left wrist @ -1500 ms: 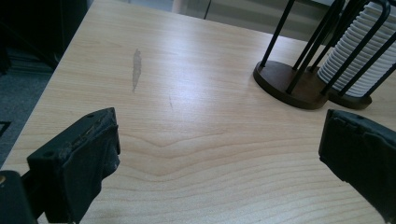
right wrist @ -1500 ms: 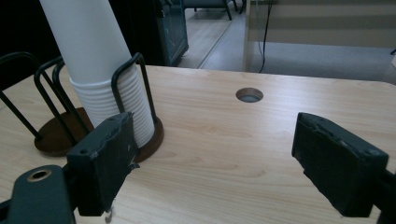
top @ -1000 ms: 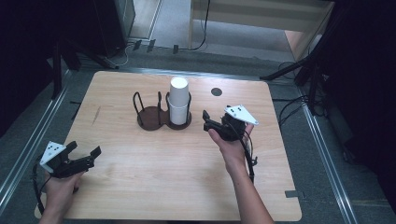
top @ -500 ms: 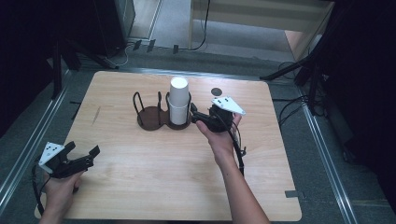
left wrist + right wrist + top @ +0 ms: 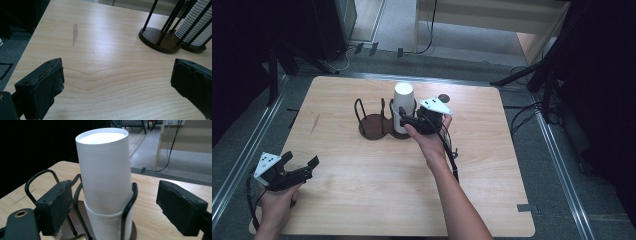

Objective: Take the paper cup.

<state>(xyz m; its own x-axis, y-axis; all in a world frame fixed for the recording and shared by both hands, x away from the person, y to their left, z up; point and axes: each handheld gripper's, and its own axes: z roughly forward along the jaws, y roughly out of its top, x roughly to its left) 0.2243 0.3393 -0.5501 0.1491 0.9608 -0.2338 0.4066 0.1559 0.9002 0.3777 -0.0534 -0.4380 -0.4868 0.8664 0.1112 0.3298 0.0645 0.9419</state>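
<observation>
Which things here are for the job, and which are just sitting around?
For the job:
- stack of white cups
- dark wire cup holder
- right gripper, jaws open either side of the stack, not touching

Just there:
- left gripper, open, near the table corner
- small dark disc behind the holder
- cables on the floor

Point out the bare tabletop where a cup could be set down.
Bare: the wood between the left tongs and the cup holder, and the table's right side. Crowded: around the cup stack, where the right tongs reach.
</observation>
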